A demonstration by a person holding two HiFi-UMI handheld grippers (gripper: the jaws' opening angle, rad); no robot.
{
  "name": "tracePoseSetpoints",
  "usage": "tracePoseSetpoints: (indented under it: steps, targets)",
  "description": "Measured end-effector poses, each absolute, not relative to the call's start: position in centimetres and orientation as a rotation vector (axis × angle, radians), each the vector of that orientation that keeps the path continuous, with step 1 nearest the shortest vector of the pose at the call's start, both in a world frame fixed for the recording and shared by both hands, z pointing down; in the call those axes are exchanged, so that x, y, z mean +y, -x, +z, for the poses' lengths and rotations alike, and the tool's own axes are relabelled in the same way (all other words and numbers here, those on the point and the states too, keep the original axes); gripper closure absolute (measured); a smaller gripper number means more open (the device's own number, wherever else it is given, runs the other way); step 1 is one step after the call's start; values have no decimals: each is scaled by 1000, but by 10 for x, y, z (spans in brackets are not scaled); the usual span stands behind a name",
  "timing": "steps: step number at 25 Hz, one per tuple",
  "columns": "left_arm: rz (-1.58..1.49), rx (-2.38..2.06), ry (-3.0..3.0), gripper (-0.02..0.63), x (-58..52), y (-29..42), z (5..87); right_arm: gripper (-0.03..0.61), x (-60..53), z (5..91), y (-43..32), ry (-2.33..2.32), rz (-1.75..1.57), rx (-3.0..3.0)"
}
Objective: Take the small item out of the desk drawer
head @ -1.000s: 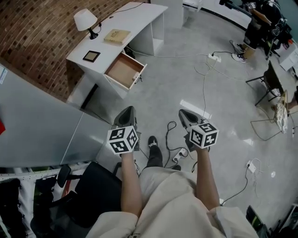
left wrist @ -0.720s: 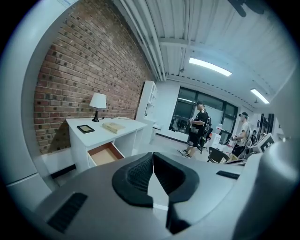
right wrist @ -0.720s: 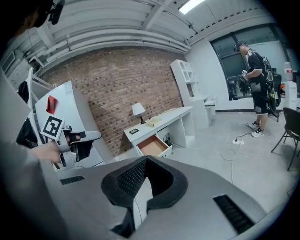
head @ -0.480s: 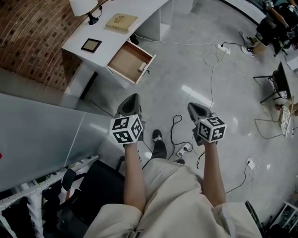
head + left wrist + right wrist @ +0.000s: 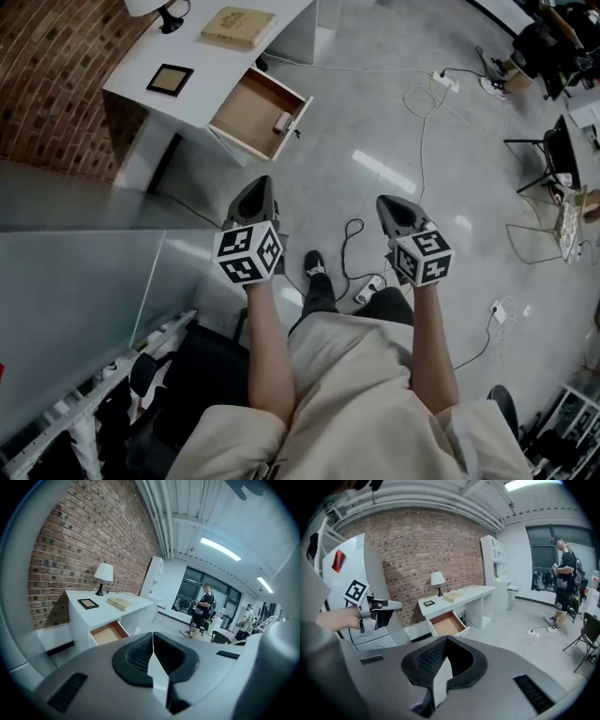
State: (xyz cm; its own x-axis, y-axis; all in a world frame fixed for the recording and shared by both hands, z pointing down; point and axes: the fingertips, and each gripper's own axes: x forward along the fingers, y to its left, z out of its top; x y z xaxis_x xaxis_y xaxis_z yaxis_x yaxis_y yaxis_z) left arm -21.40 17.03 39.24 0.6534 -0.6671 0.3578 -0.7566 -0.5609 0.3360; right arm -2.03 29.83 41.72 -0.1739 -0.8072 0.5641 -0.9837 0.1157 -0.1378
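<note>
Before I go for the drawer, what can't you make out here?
Small item in the open drawer: head view, too small to identify, just a pale shape by the front panel.
Same item: neither gripper view shows it; drawer far off, shallow angle.
Lamp: head view, cut off by the top edge.
Frame: its picture is too small to read, every view.
</note>
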Motion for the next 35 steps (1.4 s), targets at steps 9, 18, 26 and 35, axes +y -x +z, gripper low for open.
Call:
tracePoseSetpoints:
  steps: [9, 18, 26, 35]
  targets:
    - [194, -1159, -2410, 594, 157, 255, 379, 558, 270, 414, 39, -1695, 668, -2038]
    - [176, -1231, -2394, 594, 140, 283, 374, 559, 233, 418, 68, -1593, 648, -2133]
    - [213, -1259, -2403, 594, 110, 267, 373, 558, 189, 416, 58, -1547, 642, -2185]
    - [333, -1228, -2398, 594, 55, 218, 402, 558, 108, 433, 20, -1559, 723, -2234]
